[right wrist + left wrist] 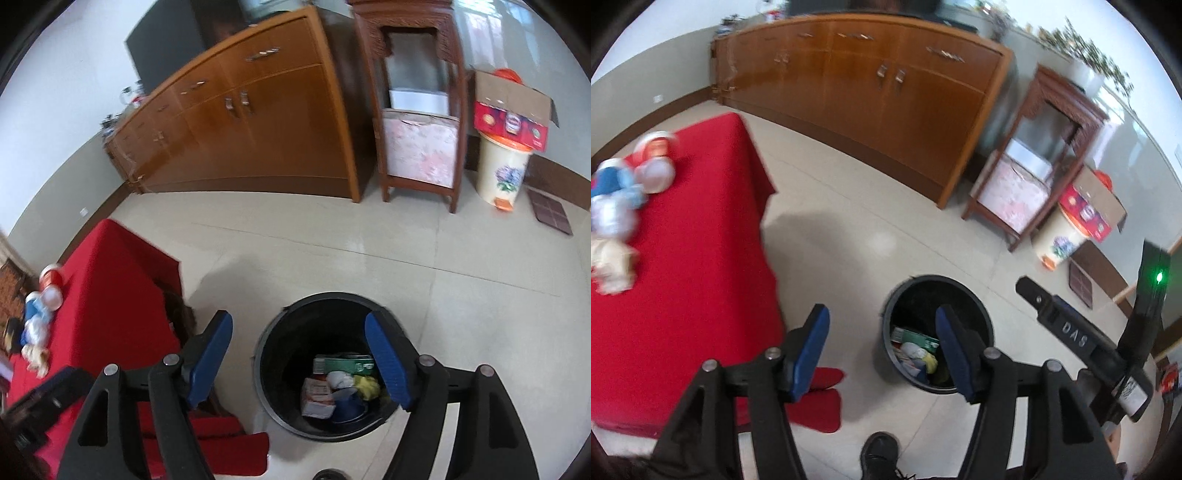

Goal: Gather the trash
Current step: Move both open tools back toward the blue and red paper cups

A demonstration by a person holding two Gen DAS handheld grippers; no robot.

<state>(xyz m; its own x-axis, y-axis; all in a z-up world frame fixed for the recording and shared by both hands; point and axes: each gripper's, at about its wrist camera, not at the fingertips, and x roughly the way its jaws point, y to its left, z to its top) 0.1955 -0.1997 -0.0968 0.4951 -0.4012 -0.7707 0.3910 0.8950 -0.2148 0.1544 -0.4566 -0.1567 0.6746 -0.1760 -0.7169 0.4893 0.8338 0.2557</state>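
1. Two tools hang above one black bin [266, 354]: the left tool [882, 325] and the right tool [299, 339], both with jaws apart and nothing between them.
2. One upright bin holds several pieces of trash [332, 387], among them a green carton [343, 363] lying flat.
3. More trash [617, 206] lies on the red tabletop [701, 258], left of the bin.

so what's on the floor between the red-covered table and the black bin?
Nothing: bare beige tile floor separates the red-clothed table from the black round bin. Clearest in the right wrist view.
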